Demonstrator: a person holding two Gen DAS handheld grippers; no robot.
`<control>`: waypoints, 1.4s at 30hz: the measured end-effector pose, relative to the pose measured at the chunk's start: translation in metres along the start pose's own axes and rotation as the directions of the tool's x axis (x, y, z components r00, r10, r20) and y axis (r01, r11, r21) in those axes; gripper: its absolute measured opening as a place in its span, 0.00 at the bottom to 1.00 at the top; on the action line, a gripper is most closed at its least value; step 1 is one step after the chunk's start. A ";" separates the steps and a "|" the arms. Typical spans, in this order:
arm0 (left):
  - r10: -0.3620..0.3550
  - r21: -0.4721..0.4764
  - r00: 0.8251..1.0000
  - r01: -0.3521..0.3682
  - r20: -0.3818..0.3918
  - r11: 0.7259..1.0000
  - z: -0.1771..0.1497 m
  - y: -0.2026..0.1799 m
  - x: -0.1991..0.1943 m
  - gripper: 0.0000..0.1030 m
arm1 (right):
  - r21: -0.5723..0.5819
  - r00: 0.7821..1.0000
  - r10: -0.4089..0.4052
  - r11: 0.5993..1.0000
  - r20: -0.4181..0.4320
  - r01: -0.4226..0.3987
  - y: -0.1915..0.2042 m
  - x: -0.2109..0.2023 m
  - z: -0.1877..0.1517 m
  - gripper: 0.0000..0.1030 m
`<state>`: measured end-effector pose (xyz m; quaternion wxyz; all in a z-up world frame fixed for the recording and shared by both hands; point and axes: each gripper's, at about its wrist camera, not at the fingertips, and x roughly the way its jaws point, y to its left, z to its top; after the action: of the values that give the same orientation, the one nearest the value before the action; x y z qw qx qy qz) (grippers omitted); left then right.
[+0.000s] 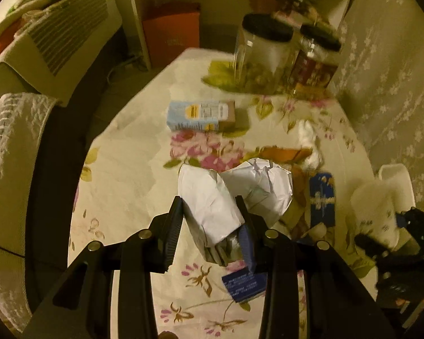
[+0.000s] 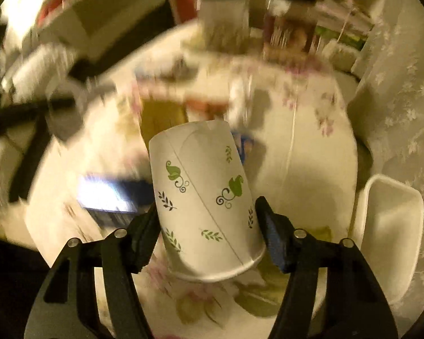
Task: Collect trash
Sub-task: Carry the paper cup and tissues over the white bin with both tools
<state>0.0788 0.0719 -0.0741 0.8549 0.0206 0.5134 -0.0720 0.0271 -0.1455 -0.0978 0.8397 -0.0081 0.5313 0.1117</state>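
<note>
My left gripper (image 1: 210,206) is shut on a crumpled white paper wrapper (image 1: 212,206) and holds it over the floral tablecloth (image 1: 127,169). More crumpled white paper (image 1: 263,186) lies just beyond it. My right gripper (image 2: 207,212) is shut on a white paper cup (image 2: 206,197) with green leaf prints, tilted with its rim toward the camera. The same cup (image 1: 378,212) and the right gripper show at the right edge of the left wrist view. A white bin (image 2: 390,226) stands to the right of the cup.
On the table lie a light blue carton (image 1: 202,115), a blue wrapper (image 1: 322,197), a blue card (image 1: 243,285) and white tissue (image 1: 308,141). Two black-lidded jars (image 1: 264,53) stand at the far end. A lace curtain (image 1: 395,84) hangs on the right. A sofa (image 1: 2,169) is on the left.
</note>
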 end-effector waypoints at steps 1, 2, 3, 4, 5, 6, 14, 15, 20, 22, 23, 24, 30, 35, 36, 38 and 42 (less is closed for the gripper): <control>0.011 0.000 1.000 -0.011 0.030 1.000 0.001 -0.002 -0.004 0.36 | 0.019 0.999 0.005 1.000 0.040 -0.006 0.001 -0.006 0.004 0.60; 0.024 0.003 0.998 -0.024 0.056 1.000 0.001 -0.004 -0.008 0.36 | 0.039 0.996 -0.001 0.999 0.090 -0.003 0.003 -0.013 0.007 0.60; 0.034 0.005 0.996 -0.034 0.083 0.999 0.001 -0.006 -0.011 0.36 | 0.049 0.992 -0.009 0.999 0.123 0.003 0.002 -0.015 0.014 0.60; 0.042 0.008 0.992 -0.044 0.116 0.999 0.002 -0.010 -0.015 0.36 | 0.058 0.988 -0.019 0.998 0.156 0.010 0.002 -0.019 0.016 0.60; 0.047 0.010 0.989 -0.049 0.139 0.999 0.003 -0.012 -0.018 0.36 | 0.069 0.982 -0.029 0.997 0.189 0.016 0.002 -0.024 0.018 0.61; 0.052 0.013 0.984 -0.055 0.170 0.998 0.003 -0.017 -0.022 0.36 | 0.078 0.974 -0.042 0.997 0.223 0.025 0.004 -0.029 0.020 0.61; 0.113 0.053 0.945 -0.136 0.306 0.989 0.002 -0.051 -0.035 0.36 | 0.115 0.905 -0.209 0.977 0.371 0.178 0.002 -0.050 0.021 0.61; 0.111 0.051 0.944 -0.133 0.310 0.990 0.003 -0.054 -0.035 0.36 | 0.120 0.900 -0.219 0.975 0.377 0.187 -0.002 -0.051 0.020 0.61; 0.088 0.061 0.945 -0.112 0.314 0.992 0.000 -0.072 -0.035 0.36 | 0.163 0.882 -0.263 0.963 0.392 0.215 -0.017 -0.061 0.017 0.62; 0.080 0.066 0.943 -0.106 0.323 0.992 -0.001 -0.082 -0.035 0.36 | 0.177 0.878 -0.275 0.959 0.392 0.221 -0.022 -0.063 0.014 0.62; 0.076 0.067 0.941 -0.103 0.331 0.992 -0.001 -0.087 -0.035 0.36 | 0.187 0.875 -0.282 0.956 0.393 0.224 -0.024 -0.065 0.012 0.62; 0.071 0.069 0.939 -0.099 0.337 0.993 -0.001 -0.092 -0.036 0.36 | 0.200 0.873 -0.289 0.954 0.393 0.226 -0.029 -0.068 0.011 0.62; 0.042 0.079 0.933 -0.075 0.358 0.994 -0.005 -0.118 -0.038 0.36 | 0.256 0.858 -0.338 0.933 0.387 0.253 -0.053 -0.082 -0.001 0.63; 0.008 0.111 0.936 -0.051 0.352 0.992 -0.009 -0.145 -0.033 0.36 | 0.329 0.848 -0.391 0.903 0.357 0.278 -0.086 -0.094 -0.011 0.64; 0.000 0.121 0.936 -0.046 0.351 0.992 -0.011 -0.151 -0.033 0.36 | 0.348 0.844 -0.407 0.893 0.350 0.286 -0.095 -0.097 -0.014 0.64; -0.011 0.136 0.936 -0.039 0.351 0.990 -0.013 -0.159 -0.033 0.36 | 0.387 0.834 -0.442 0.870 0.332 0.306 -0.113 -0.103 -0.020 0.64; -0.042 0.179 0.936 -0.023 0.350 0.984 -0.019 -0.181 -0.032 0.36 | 0.468 0.830 -0.482 0.824 0.281 0.320 -0.146 -0.112 -0.029 0.65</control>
<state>0.0215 -0.1016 -0.0473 0.9271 0.0822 0.3436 -0.1248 -0.0162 -0.3116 -0.0253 0.9152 0.0723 0.3516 -0.1832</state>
